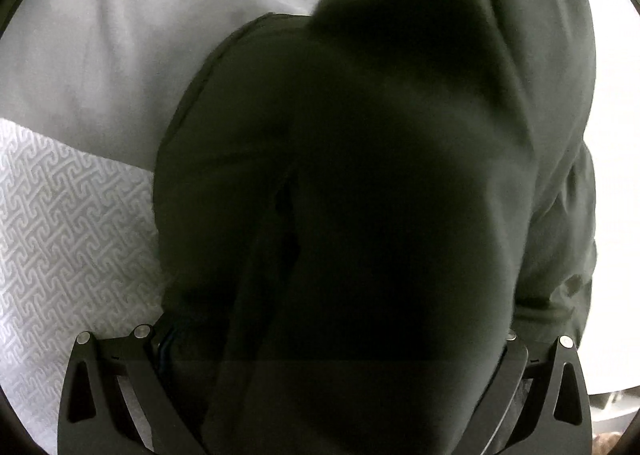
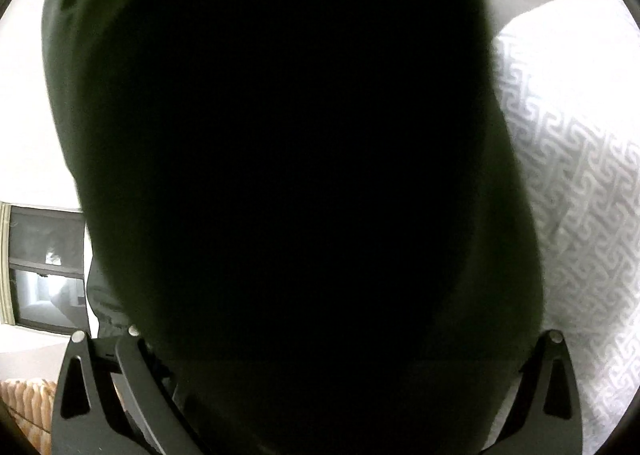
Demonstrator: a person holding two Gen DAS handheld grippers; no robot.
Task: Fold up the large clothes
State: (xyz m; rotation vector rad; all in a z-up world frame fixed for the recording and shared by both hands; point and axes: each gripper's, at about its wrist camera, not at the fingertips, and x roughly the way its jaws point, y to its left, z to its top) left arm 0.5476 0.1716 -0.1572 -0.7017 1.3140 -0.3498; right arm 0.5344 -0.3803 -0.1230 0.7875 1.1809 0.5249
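A dark green garment (image 1: 380,195) lies bunched on a bed's white key-patterned mattress (image 1: 60,239) (grey sheet (image 1: 112,67) beyond). It drapes over both tools: the left tool (image 1: 320,395) unreadable, the right tool (image 2: 316,395) spread wide. A window (image 2: 44,267) shows left.

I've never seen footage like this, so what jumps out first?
A big dark green garment fills the middle of both views, draped between each gripper's black fingers. Around it lies a white bedcover with a raised maze pattern, and a dark window shows at the right camera's left edge.
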